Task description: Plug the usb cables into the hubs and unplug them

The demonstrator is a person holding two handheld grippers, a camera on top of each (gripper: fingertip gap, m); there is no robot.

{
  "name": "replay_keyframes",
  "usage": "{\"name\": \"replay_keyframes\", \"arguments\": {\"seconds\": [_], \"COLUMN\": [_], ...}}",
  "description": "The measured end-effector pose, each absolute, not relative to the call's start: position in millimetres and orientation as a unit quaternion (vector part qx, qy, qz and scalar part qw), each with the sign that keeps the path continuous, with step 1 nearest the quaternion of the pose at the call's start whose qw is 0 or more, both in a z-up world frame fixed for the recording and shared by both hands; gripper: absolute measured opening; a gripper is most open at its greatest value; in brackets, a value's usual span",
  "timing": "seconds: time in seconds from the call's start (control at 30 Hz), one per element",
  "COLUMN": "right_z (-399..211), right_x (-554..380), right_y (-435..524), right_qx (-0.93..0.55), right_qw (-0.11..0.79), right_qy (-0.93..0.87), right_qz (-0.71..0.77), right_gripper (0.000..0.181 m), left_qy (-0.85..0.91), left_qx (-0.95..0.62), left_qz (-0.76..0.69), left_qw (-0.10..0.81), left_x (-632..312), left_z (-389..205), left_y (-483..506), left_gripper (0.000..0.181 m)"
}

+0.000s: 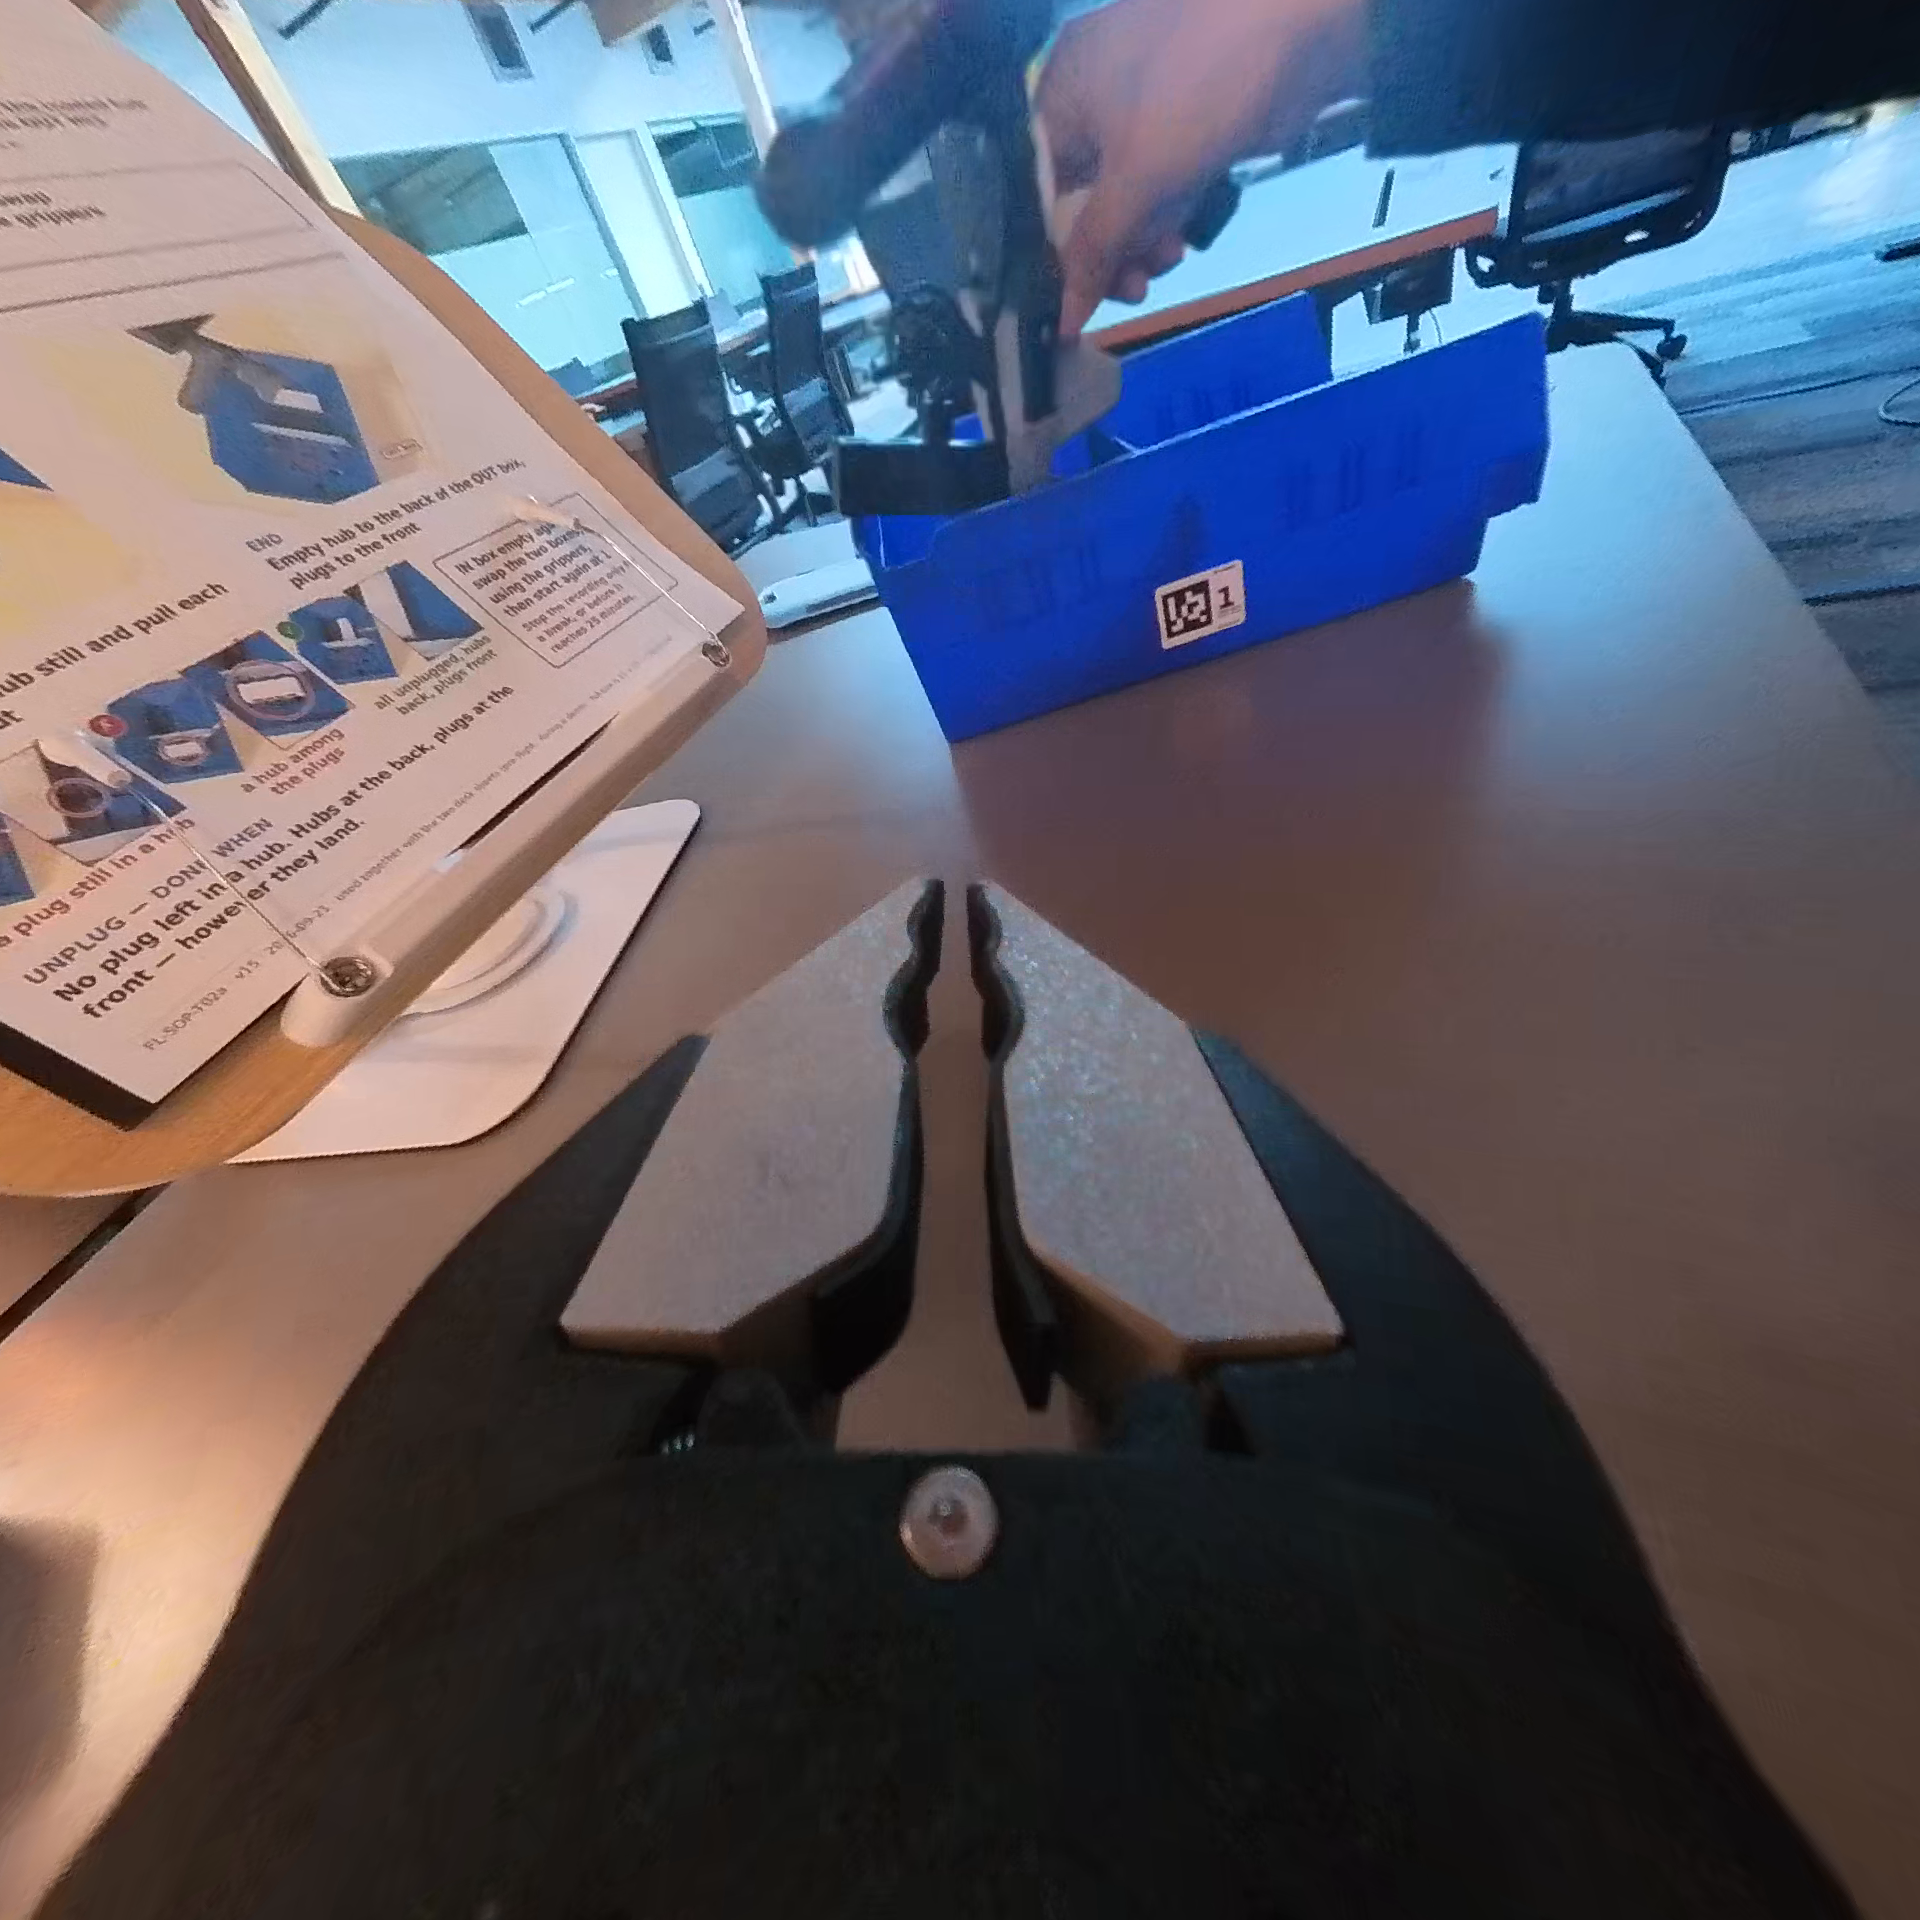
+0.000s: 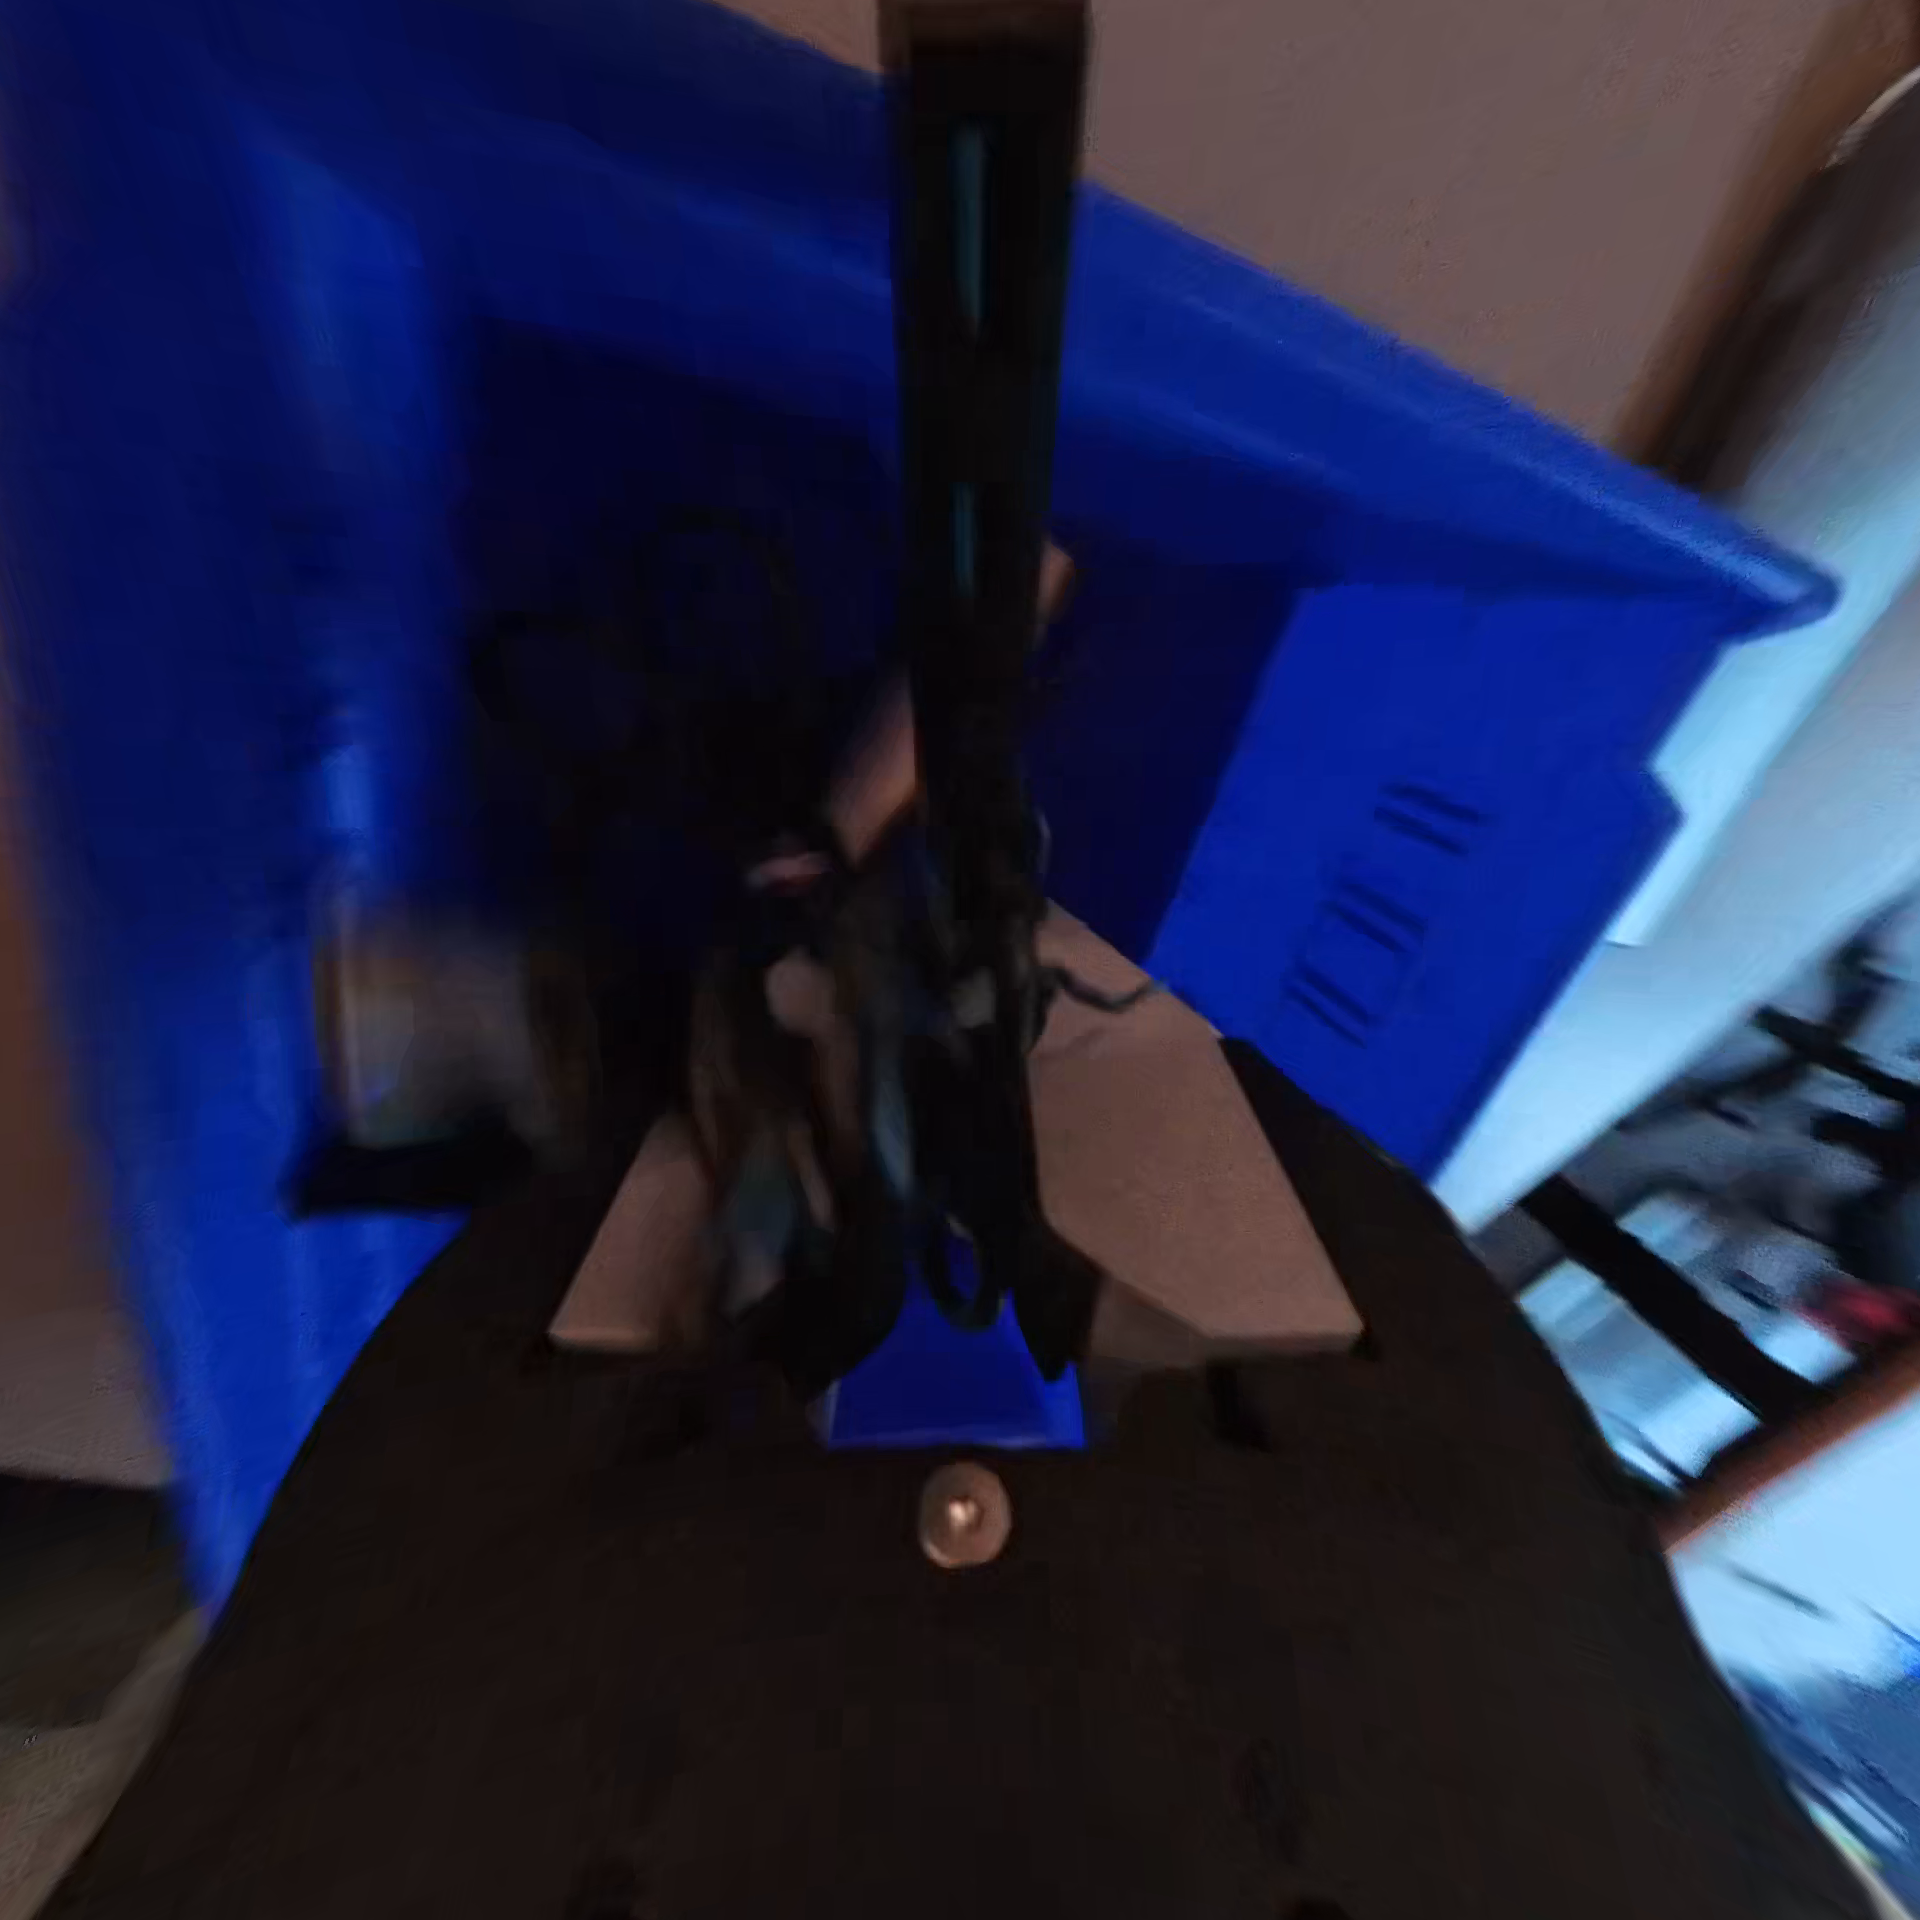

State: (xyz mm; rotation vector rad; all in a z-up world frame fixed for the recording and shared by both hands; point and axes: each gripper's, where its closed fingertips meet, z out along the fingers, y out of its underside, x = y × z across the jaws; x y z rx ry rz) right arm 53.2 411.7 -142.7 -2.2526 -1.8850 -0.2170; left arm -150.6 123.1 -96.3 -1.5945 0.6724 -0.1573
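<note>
Left wrist view: left gripper low over the brown worktop, jaws nearly pressed together with only a thin slit between, pinching nothing. To the left, a printed instruction sheet clipped on a tilted wooden board over a white base. Farther ahead, a blue bin on the worktop, a small white marker sticker on its near wall. Above the bin's left end, right gripper in a person's hand, pointed down into the bin, with a black hub sticking out level at its tip, just over the bin's rim. Office chairs and desks in the background.

Right wrist view: heavily blurred by motion. Right gripper angled down at the blue bin, jaws closed on a long black hub that runs straight away from the camera, slots along its upper face. Around the jaws, a dark tangle of usb cables hanging by the hub; impossible to tell whether any is plugged in. Worktop visible beyond the bin's far rim.
</note>
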Motion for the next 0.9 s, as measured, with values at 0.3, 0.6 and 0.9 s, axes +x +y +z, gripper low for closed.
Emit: {"name": "replay_keyframes", "arguments": {"seconds": [0.3,0.6,0.9], "right_z": [-182.5,-129.6,-34.5], "right_x": [55.6,26.2,48.6], "right_y": [425.3,408.0,379.0], "right_qx": [-0.754,-0.806,-0.789], "right_qw": [0.051,0.138,0.274], "right_qy": [-0.639,-0.575,-0.541], "right_qz": [-0.147,0.019,0.096], "right_gripper": [0.011,0.061,0.104], "left_qy": [0.312,0.279,0.248], "left_qx": [-0.723,-0.736,-0.735], "left_qz": [-0.058,-0.133,-0.152], "left_qw": [0.613,0.602,0.612], "left_x": [-148.9,-143.8,-149.4], "left_z": [-116.3,-120.0,-116.1], "left_y": [127.0,127.1,127.1], "left_gripper": [0.002,0.029,0.053]}}
